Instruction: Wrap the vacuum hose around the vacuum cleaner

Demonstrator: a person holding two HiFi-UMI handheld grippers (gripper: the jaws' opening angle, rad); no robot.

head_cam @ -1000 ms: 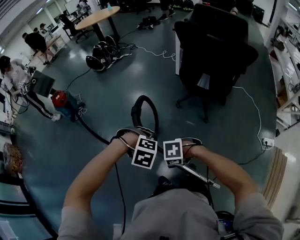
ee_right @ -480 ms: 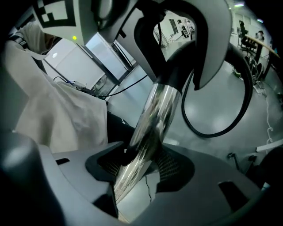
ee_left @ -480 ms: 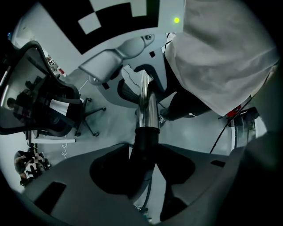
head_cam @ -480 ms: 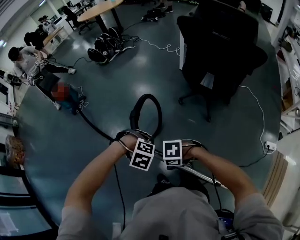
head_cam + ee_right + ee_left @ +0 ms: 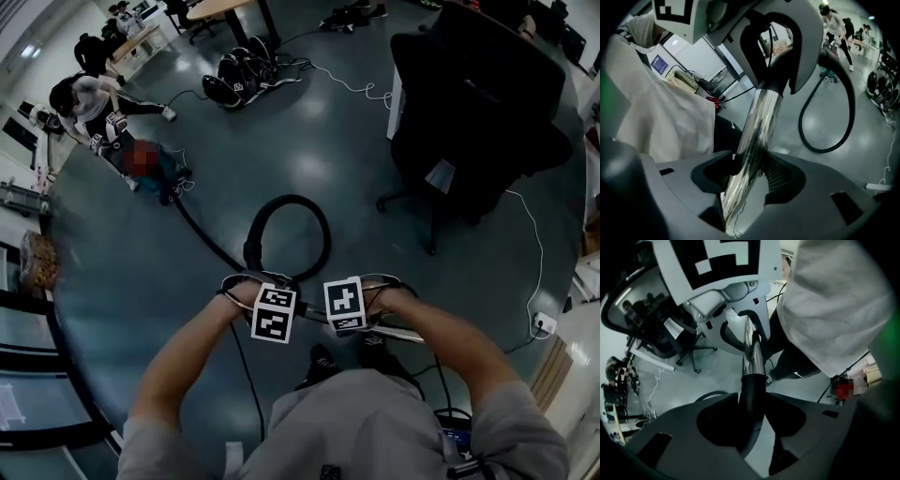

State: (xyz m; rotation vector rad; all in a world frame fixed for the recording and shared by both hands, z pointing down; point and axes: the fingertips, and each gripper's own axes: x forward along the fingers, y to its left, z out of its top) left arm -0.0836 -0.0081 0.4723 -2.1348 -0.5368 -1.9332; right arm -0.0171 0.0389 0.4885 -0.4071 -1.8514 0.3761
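My left gripper point(image 5: 752, 414) points down at the floor. Its jaws have just been closing, and they now press on the black cuff point(image 5: 751, 394) where the hose point(image 5: 852, 105) joins the metal tube point(image 5: 759, 123). My right gripper point(image 5: 745, 174) is clamped partway open on the shiny tube itself, just beside the left one. In front of my feet the hose lies in one loose loop on the floor. From there it runs off to the vacuum cleaner point(image 5: 157, 172), well apart from me toward the far left of the floor.

My worry is the pull. If I haul the tube in, I judge that the hose could drag or tip the vacuum cleaner toward the person point(image 5: 94, 105) standing right beside it. The loop could also tighten into a kink. Both the cuff and the tube look smooth, so either grip may slide or twist if the hose loads it sideways.

An office chair point(image 5: 478, 122) stands to the right of the loop, and a white cable point(image 5: 531, 246) trails across the floor beyond it. Either could snag a swinging hose.
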